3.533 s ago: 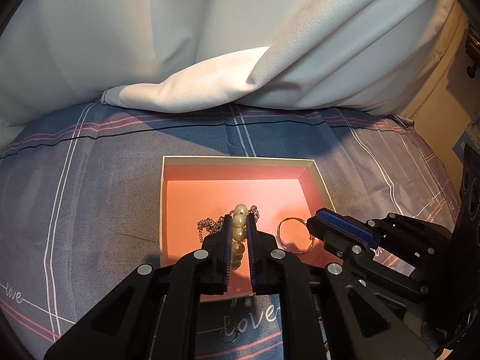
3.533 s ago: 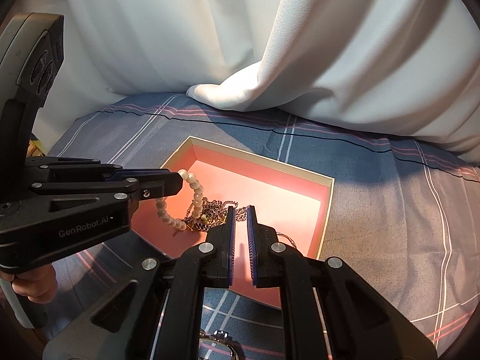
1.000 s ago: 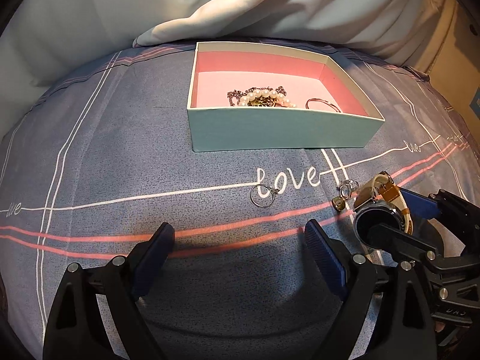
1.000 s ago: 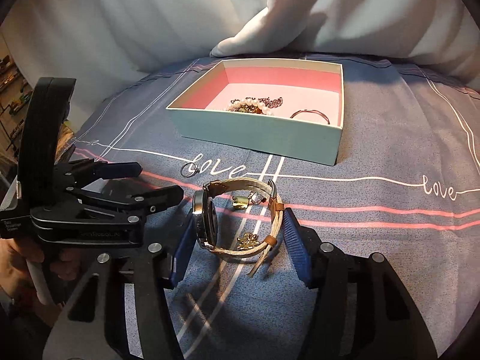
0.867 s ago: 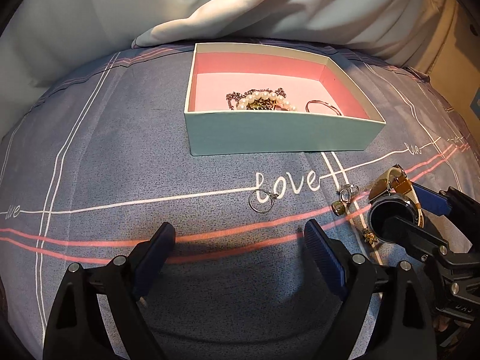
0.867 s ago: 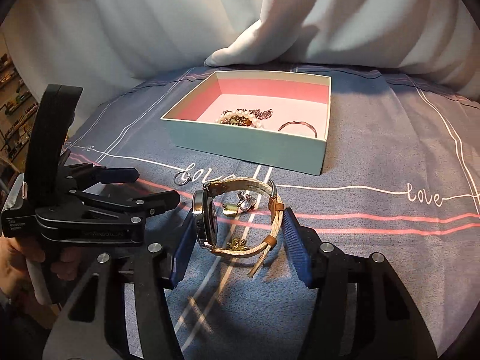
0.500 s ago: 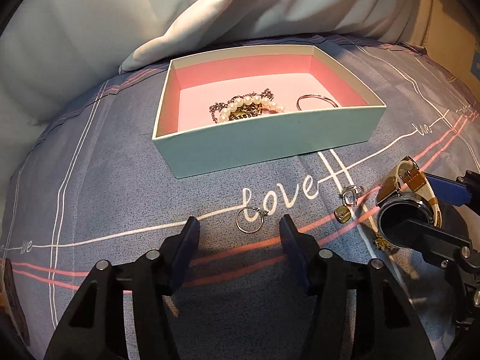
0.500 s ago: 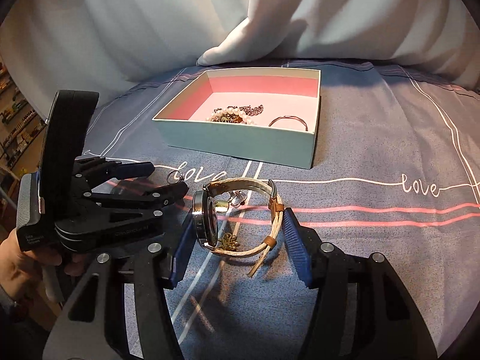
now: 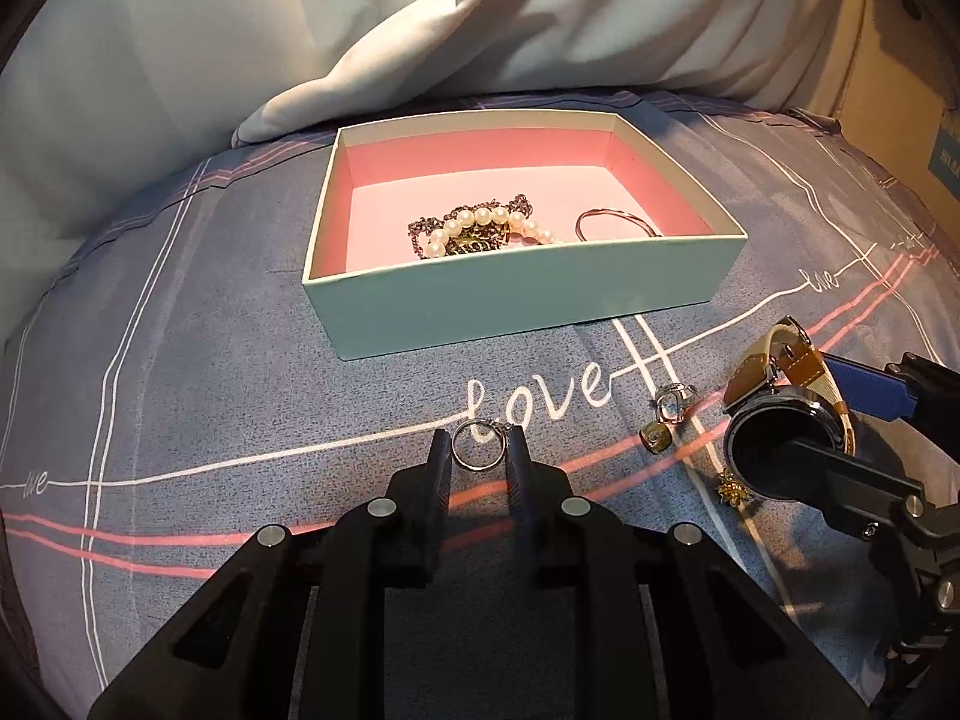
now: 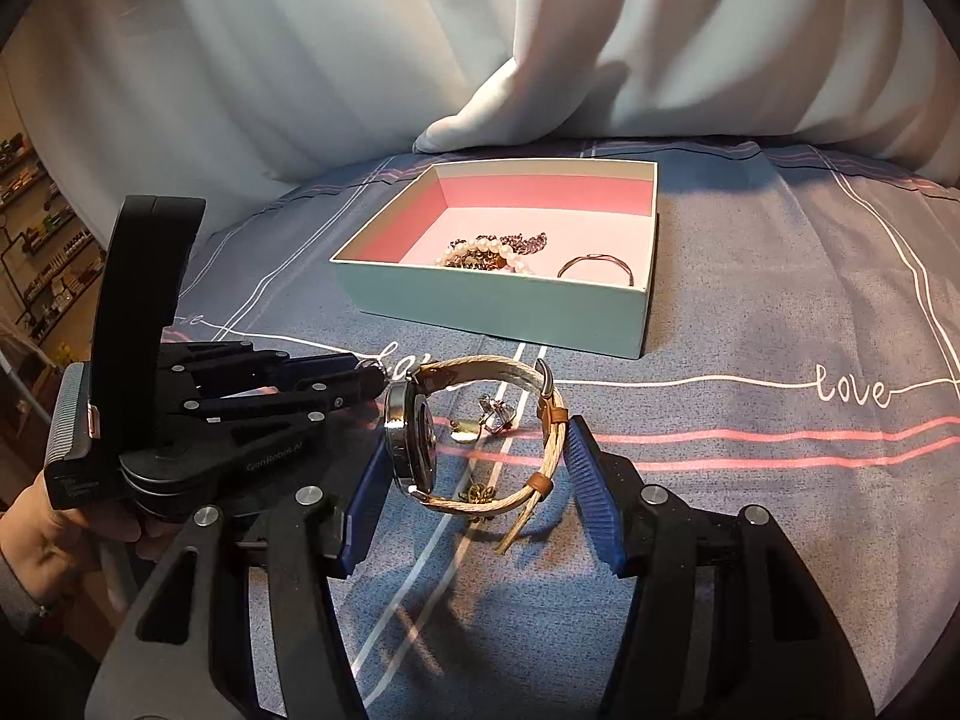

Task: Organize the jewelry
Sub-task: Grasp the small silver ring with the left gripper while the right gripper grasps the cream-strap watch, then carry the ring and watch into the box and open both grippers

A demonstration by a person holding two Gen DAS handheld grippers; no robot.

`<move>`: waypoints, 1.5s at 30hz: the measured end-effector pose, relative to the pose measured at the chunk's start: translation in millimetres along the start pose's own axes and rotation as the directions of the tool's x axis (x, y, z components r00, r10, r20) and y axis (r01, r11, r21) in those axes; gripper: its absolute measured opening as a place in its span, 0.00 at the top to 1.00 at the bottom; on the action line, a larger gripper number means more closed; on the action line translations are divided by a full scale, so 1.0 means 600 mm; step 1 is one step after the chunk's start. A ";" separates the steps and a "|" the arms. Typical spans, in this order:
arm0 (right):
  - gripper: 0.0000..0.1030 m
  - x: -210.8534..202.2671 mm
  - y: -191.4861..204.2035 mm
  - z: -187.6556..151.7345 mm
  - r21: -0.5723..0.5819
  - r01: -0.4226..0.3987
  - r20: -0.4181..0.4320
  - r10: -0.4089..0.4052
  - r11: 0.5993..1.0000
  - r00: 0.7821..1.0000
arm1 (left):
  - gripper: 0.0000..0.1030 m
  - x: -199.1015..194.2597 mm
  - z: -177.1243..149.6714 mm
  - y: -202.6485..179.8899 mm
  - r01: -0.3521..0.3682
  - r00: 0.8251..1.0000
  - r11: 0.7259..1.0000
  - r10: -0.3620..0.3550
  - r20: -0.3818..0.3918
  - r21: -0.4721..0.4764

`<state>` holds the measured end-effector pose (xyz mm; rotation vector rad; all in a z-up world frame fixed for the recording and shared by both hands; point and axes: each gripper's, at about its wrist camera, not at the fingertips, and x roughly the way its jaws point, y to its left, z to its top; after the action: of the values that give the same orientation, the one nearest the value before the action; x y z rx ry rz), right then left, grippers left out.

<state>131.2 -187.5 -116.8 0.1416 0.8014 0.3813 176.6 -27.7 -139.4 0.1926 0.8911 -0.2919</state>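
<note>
The left gripper [image 9: 477, 459] is bracketing a silver ring [image 9: 478, 445] at lower centre of its view, fingers narrowly apart and seemingly not yet pinching; it should be closing squarely so the ring is not skating on the bedspread [image 9: 180, 396]. The right gripper [image 10: 474, 483], spread wide, is straddling a watch [image 10: 480, 438] without clamping it. The box [image 9: 516, 300], upper centre, is holding a pearl bracelet [image 9: 480, 222], chains and a bangle [image 9: 612, 222].
</note>
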 end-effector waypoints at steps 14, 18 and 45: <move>0.44 -0.001 0.005 0.046 -0.023 0.030 0.011 -0.030 0.999 0.999 | 0.82 -0.064 0.027 0.064 0.137 0.989 0.976 -0.124 0.084 -0.170; 0.44 -0.002 0.008 0.062 -0.045 0.035 0.017 -0.034 0.998 0.999 | 0.82 -0.065 0.034 0.053 0.133 0.989 0.978 -0.122 0.080 -0.158; 0.44 0.070 -0.010 0.223 -0.133 0.100 0.038 -0.096 0.986 0.995 | 0.82 -0.019 0.208 0.079 0.085 0.992 0.978 -0.066 0.105 -0.191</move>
<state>256.0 -174.1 -54.3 -0.0178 0.7461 0.3380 277.2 -16.8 -51.2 -0.0379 0.8255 -0.2803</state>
